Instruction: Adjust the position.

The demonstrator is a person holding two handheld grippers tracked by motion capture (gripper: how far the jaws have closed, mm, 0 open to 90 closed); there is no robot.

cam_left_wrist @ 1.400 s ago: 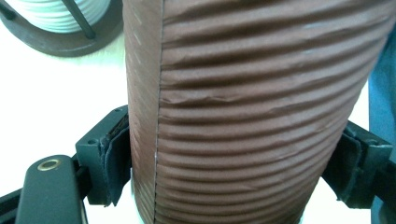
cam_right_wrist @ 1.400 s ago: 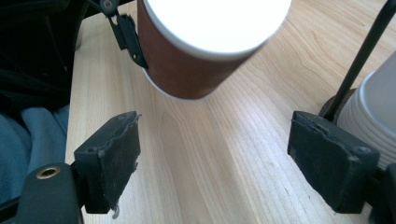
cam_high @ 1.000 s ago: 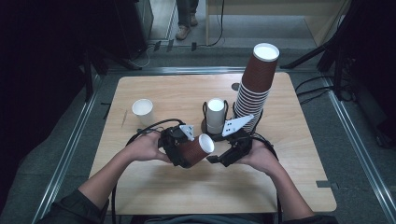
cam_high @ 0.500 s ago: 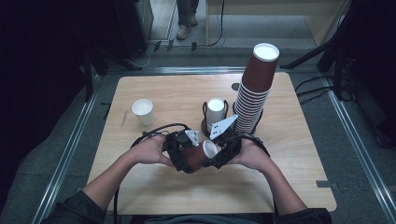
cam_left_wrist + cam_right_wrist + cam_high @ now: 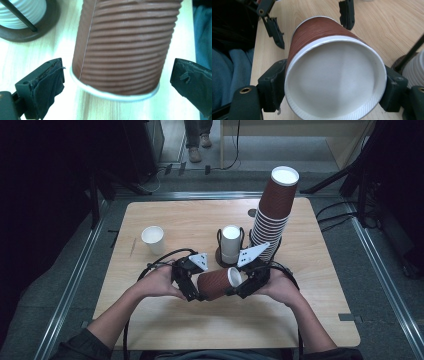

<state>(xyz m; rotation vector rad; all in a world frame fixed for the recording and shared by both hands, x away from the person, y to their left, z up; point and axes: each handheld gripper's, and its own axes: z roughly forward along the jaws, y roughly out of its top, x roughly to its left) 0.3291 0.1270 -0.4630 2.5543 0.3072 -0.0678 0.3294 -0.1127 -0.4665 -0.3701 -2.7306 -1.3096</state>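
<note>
Brown cup (image 5: pixel 216 283) lies sideways between both grippers above the table (image 5: pixel 165 215)

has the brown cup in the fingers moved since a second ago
Yes. The brown cup has shifted slightly right, toward the tall cup stack, passing from the left gripper, whose fingers have just opened, to the right gripper.

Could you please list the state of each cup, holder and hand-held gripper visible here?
Brown cup: on its side, mouth toward the right hand-held gripper.
Left hand-held gripper: jaws just opened, clear of the cup's base.
Right hand-held gripper: shut on the cup's rim.
Brown cup stack: upright.
White cup: upright.
Wire holder: holds white cups.
</note>
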